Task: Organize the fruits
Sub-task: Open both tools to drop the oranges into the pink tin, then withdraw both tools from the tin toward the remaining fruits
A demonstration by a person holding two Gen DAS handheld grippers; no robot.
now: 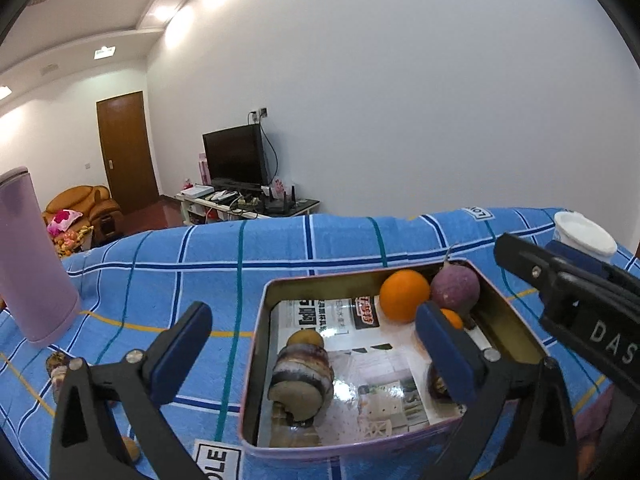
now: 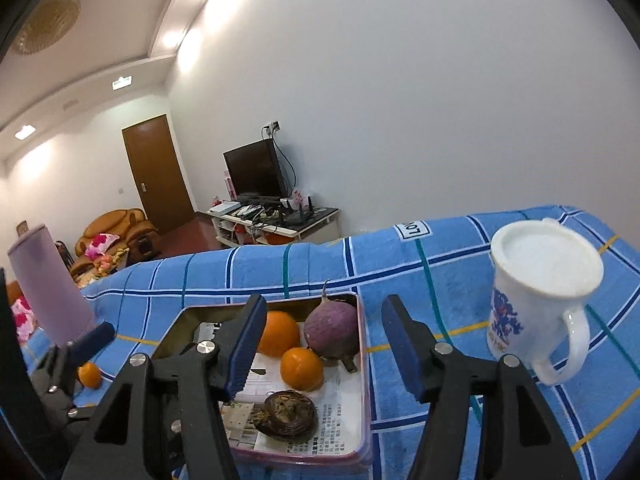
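Two oranges sat in the metal tin [image 2: 362, 360] on the blue checked cloth [image 1: 280, 248]: a large orange [image 2: 278, 334] at the far end and a small orange [image 2: 301, 369] just in front of it, the two near or touching. Beside them in the far right corner lay a purple radish [image 2: 331, 334] with its thin root pointing up. Nearer me, on the printed paper [image 2: 332, 420] lining the tin, rested a dark, shrivelled round fruit [image 2: 289, 415].

My left gripper [image 1: 312, 350] hung over the near end of the tin with its blue pads wide apart and nothing between them. My right gripper [image 2: 324, 346] was likewise spread, holding nothing, above the tin's right rim.

From the left wrist I could see a brown-and-white banded root [image 1: 302, 376] lying on the tin's left side, which the right wrist view hid behind my own finger. That same view showed my right gripper reaching in from the right edge.

From the right wrist I saw a third orange [image 2: 89, 375] out on the cloth, left of the tin, near the lilac tumbler [image 2: 50, 284]. The white mug [image 2: 540, 300], lidded and printed in blue, stood on the cloth well to the tin's right; the left wrist caught only its top.
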